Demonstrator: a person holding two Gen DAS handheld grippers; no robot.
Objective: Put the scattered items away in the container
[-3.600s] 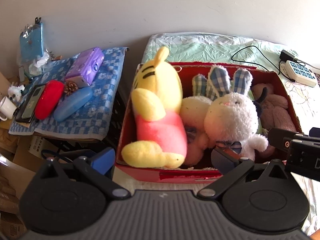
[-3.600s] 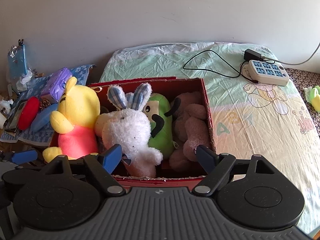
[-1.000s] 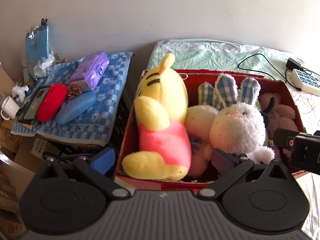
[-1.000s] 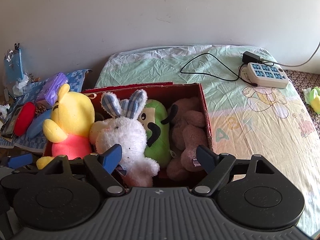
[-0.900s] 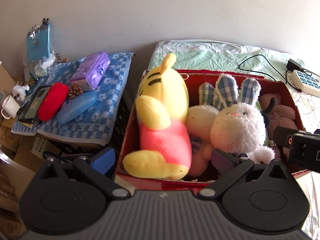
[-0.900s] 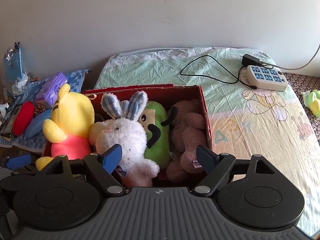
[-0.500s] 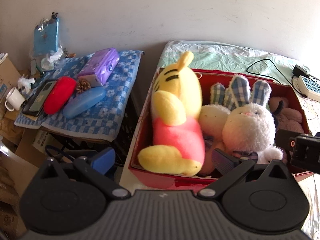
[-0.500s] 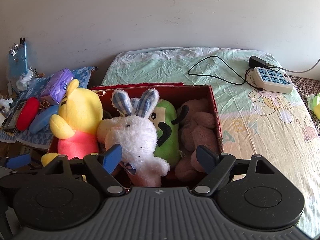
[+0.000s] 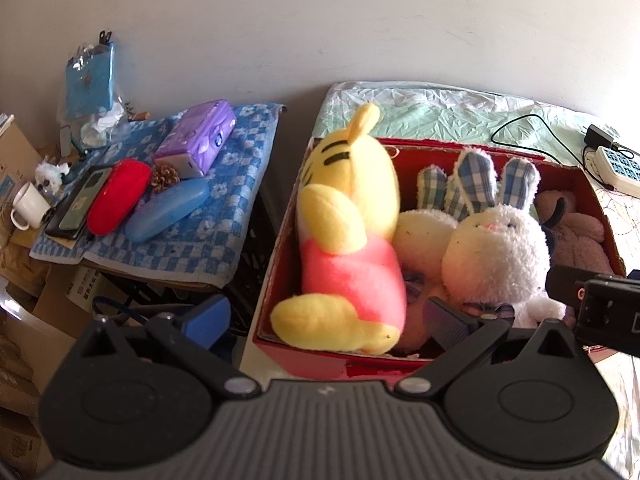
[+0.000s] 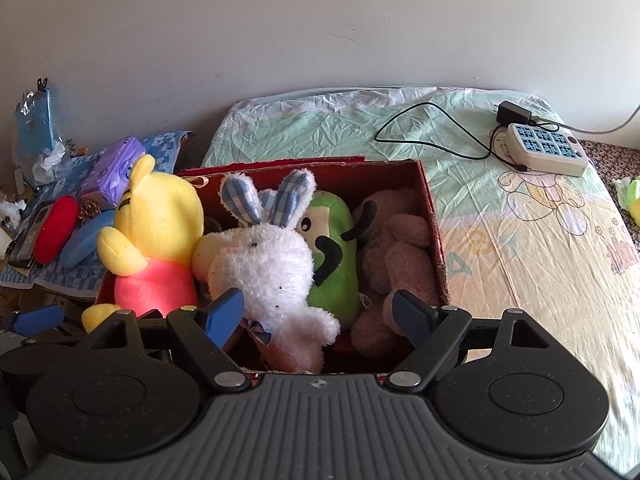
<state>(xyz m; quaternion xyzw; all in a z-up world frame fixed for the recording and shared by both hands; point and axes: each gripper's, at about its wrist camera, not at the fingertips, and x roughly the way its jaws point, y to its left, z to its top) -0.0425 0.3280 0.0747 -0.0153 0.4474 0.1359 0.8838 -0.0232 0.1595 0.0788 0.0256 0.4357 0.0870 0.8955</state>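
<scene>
1. My left claw (image 9: 326,316) and right claw (image 10: 320,314) hang spread, empty, before the red box (image 10: 434,236).
2. Plush toys (image 10: 264,264) sit upright, packed tightly inside, apparently to fit.

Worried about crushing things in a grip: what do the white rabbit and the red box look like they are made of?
The white rabbit looks like fluffy long-pile plush with checked woven fabric in its ears, so probably soft and squashy. The red box looks like matte cardboard: its top rim is frayed and pale where worn.
</scene>
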